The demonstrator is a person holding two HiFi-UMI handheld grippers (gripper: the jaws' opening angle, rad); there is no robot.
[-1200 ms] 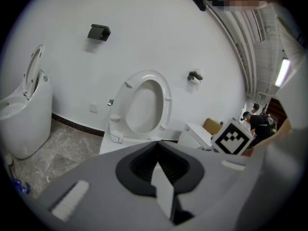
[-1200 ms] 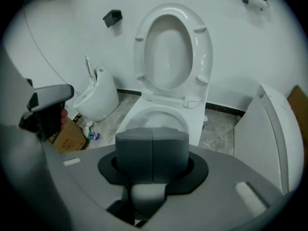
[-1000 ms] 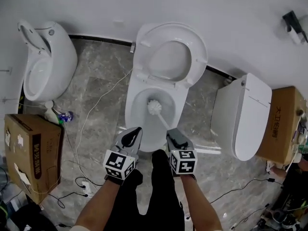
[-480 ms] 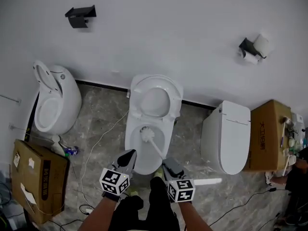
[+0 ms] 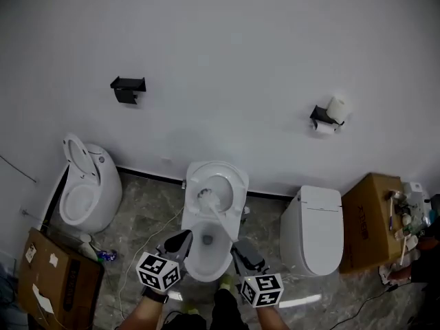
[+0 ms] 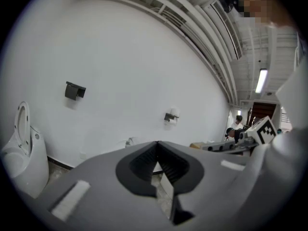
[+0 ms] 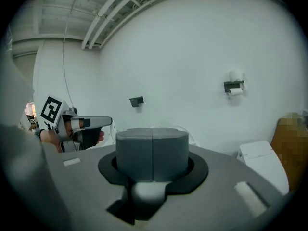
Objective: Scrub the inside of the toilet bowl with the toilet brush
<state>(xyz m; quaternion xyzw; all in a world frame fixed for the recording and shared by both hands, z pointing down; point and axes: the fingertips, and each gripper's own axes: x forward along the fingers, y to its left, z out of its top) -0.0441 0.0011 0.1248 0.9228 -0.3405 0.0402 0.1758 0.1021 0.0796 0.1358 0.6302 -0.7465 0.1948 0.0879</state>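
The white toilet [image 5: 214, 254] stands low in the middle of the head view, its seat and lid [image 5: 230, 181] raised against the wall. The toilet brush has its white bristle head [image 5: 205, 196] up in front of the raised seat. Its handle [image 5: 223, 224] slants down to my right gripper [image 5: 240, 247], which is shut on it. In the right gripper view the jaws meet [image 7: 152, 134] with the white handle [image 7: 147, 192] under them. My left gripper [image 5: 181, 238] hovers at the bowl's left rim, its jaws [image 6: 156, 146] shut on nothing.
A second open toilet [image 5: 86, 191] stands at the left and a closed one [image 5: 313, 229] at the right. Cardboard boxes [image 5: 58, 280] [image 5: 371, 218] flank them. On the wall hang a black holder [image 5: 128, 88] and a paper roll [image 5: 328, 114]. Cables cross the floor [image 5: 148, 205].
The head view has pulled up and back, so more wall shows and the toilet looks smaller. The brush head has come up out of the bowl to the raised seat. Both grippers keep their grip states.
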